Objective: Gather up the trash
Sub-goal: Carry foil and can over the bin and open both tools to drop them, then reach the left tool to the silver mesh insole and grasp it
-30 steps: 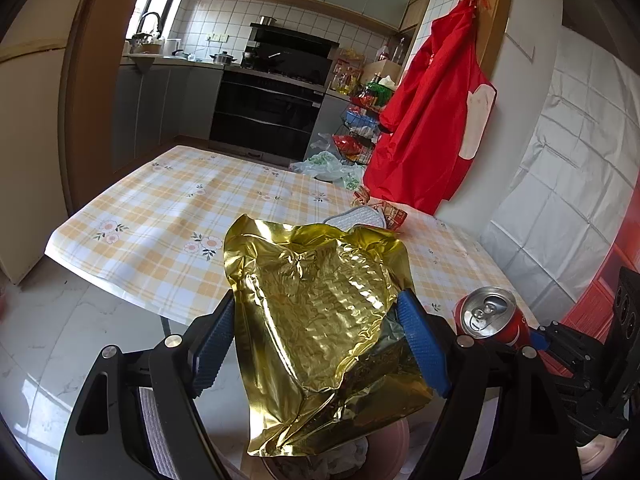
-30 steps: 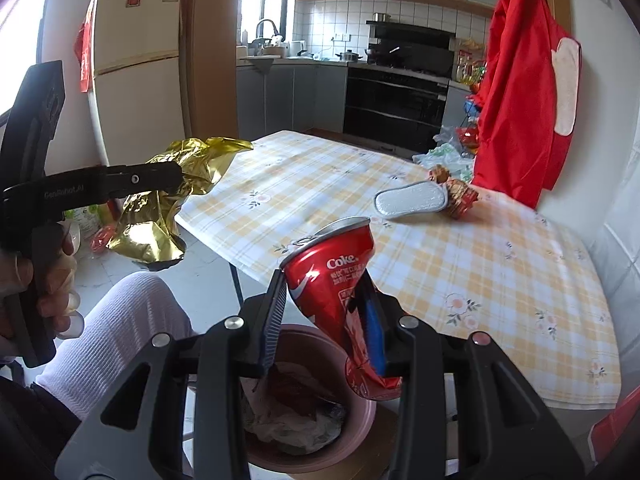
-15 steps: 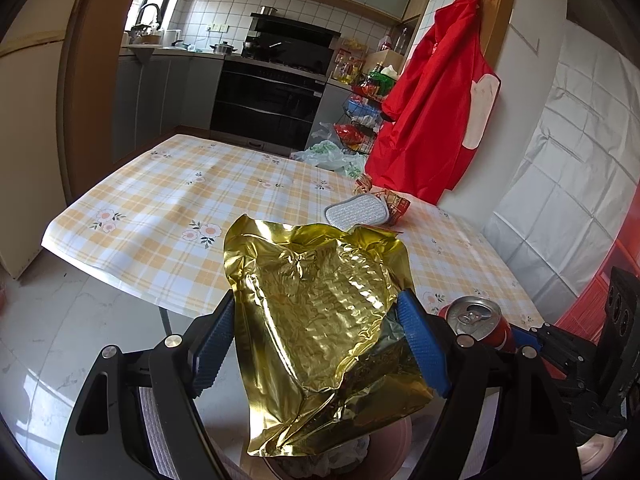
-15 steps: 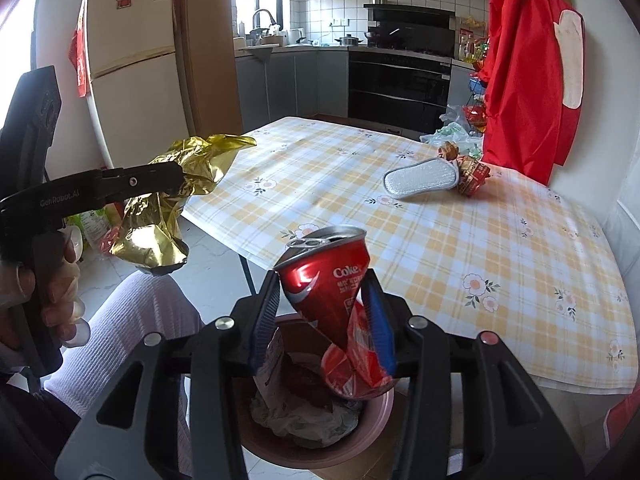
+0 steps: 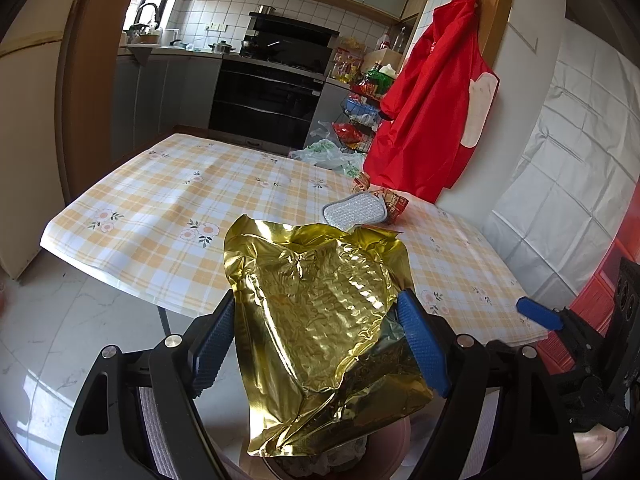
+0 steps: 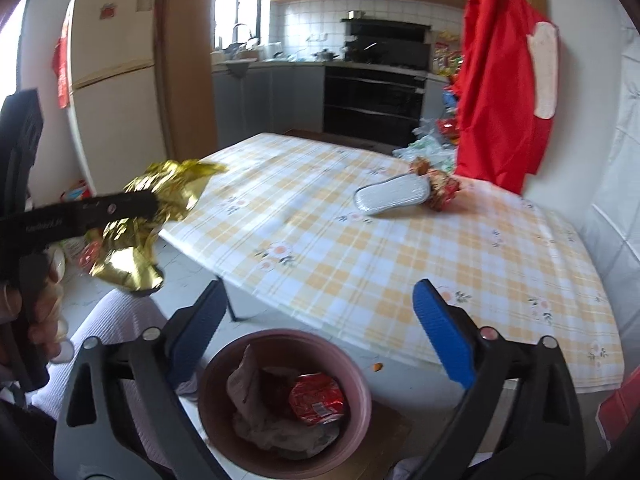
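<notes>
Can [image 6: 316,398] now in bin [image 6: 352,372], among other trash; was pinched in right gripper [image 6: 320,336] half a second ago. Right jaws now spread, empty, above bin. Left gripper [image 5: 316,344] still pinching gold bag [image 5: 320,320] over bin; probably next to drop. Silver pouch [image 6: 394,196] and wrapper [image 6: 442,192] left on table [image 6: 360,264].

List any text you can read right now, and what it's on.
Nothing reads clearly.
Left tool side: white lettering, blurred.
Crushed red can in bin: print illegible.
Red wrapper on table: too small.
Fridge sticker: blurred.
Gold foil bag: no print visible.
</notes>
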`<state>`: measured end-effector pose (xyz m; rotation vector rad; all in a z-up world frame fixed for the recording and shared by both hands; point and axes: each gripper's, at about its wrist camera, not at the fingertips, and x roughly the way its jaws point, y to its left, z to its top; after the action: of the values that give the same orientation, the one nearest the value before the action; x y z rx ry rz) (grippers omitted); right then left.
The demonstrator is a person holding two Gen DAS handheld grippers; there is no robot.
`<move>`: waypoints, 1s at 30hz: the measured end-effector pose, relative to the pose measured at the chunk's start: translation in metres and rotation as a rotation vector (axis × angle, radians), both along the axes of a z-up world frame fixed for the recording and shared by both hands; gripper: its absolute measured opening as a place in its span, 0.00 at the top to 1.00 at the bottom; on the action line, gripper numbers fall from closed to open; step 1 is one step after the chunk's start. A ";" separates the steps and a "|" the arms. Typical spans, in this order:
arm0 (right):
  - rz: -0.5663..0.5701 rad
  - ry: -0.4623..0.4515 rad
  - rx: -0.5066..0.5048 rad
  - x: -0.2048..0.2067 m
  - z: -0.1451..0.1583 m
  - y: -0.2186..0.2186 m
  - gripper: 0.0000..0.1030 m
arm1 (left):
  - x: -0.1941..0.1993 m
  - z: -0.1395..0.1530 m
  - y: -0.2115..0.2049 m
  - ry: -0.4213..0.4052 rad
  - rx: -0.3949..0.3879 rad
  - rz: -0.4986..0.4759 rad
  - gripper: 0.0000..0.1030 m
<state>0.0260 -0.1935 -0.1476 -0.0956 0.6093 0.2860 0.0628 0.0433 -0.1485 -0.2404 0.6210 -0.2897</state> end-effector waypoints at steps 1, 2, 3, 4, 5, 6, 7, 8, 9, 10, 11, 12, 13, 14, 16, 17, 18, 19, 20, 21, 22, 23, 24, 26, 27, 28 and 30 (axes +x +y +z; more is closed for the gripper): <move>-0.020 -0.008 0.006 0.000 0.002 -0.004 0.06 | 0.000 0.000 0.000 0.001 -0.001 -0.001 0.25; -0.039 -0.017 0.013 0.000 0.003 -0.009 0.06 | 0.000 -0.001 -0.001 0.003 -0.001 -0.003 0.25; -0.057 -0.024 0.016 0.000 0.004 -0.013 0.06 | -0.001 -0.001 -0.001 0.005 -0.001 -0.006 0.25; -0.077 -0.030 0.015 0.000 0.005 -0.018 0.06 | -0.001 -0.001 -0.002 0.006 0.000 -0.010 0.25; -0.097 -0.033 0.015 0.000 0.005 -0.021 0.06 | -0.001 -0.002 -0.003 0.007 0.001 -0.014 0.25; -0.112 -0.034 0.017 0.000 0.005 -0.025 0.06 | 0.000 -0.003 -0.005 0.010 0.003 -0.020 0.25; -0.133 -0.034 0.027 0.001 0.005 -0.031 0.06 | 0.000 -0.004 -0.007 0.013 0.005 -0.026 0.25; -0.145 -0.032 0.038 0.001 0.005 -0.036 0.06 | 0.000 -0.005 -0.009 0.017 0.006 -0.033 0.25; -0.155 -0.031 0.048 0.001 0.004 -0.039 0.06 | 0.000 -0.006 -0.012 0.021 0.008 -0.042 0.25; -0.168 -0.030 0.059 0.001 0.004 -0.044 0.06 | 0.000 -0.008 -0.014 0.024 0.011 -0.050 0.25; -0.176 -0.029 0.064 0.001 0.003 -0.048 0.06 | -0.001 -0.009 -0.017 0.028 0.013 -0.058 0.25; -0.185 -0.027 0.070 0.002 0.003 -0.051 0.06 | -0.001 -0.011 -0.021 0.032 0.015 -0.069 0.25; -0.188 -0.026 0.072 0.002 0.002 -0.053 0.06 | -0.001 -0.012 -0.024 0.037 0.015 -0.079 0.25; -0.193 -0.026 0.075 0.002 0.002 -0.055 0.06 | -0.002 -0.014 -0.027 0.042 0.014 -0.089 0.25; -0.200 -0.023 0.079 0.001 0.000 -0.059 0.06 | -0.001 -0.018 -0.034 0.059 0.003 -0.126 0.24; -0.203 -0.021 0.081 0.001 -0.001 -0.060 0.06 | 0.000 -0.020 -0.037 0.071 -0.006 -0.150 0.24; -0.206 -0.018 0.083 0.001 -0.001 -0.061 0.06 | 0.001 -0.022 -0.040 0.078 -0.007 -0.160 0.21; -0.209 -0.015 0.086 0.001 -0.003 -0.062 0.06 | 0.001 -0.023 -0.042 0.084 0.000 -0.163 0.18; -0.211 -0.013 0.087 0.001 -0.003 -0.063 0.06 | 0.001 -0.025 -0.043 0.087 0.010 -0.162 0.16; -0.213 -0.011 0.088 0.001 -0.004 -0.063 0.06 | 0.002 -0.025 -0.043 0.088 0.017 -0.157 0.14; -0.215 -0.007 0.089 0.001 -0.005 -0.063 0.06 | 0.002 -0.025 -0.042 0.087 0.021 -0.151 0.12; -0.215 -0.005 0.091 0.001 -0.006 -0.063 0.06 | 0.002 -0.025 -0.040 0.085 0.021 -0.139 0.11; -0.216 -0.002 0.092 0.001 -0.007 -0.063 0.06 | 0.003 -0.025 -0.038 0.085 0.020 -0.130 0.10; -0.216 0.001 0.093 0.002 -0.008 -0.063 0.06 | 0.005 -0.025 -0.033 0.087 0.018 -0.106 0.09; -0.216 0.003 0.094 0.003 -0.008 -0.063 0.06 | 0.005 -0.025 -0.031 0.089 0.018 -0.098 0.09; -0.215 0.005 0.093 0.003 -0.009 -0.063 0.06 | 0.006 -0.025 -0.028 0.091 0.016 -0.085 0.09; -0.214 0.008 0.090 0.004 -0.010 -0.062 0.06 | 0.008 -0.026 -0.024 0.096 0.016 -0.070 0.09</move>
<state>0.0298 -0.2559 -0.1573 0.0574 0.6086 0.1059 0.0710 0.0191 -0.1747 -0.2188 0.7275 -0.3420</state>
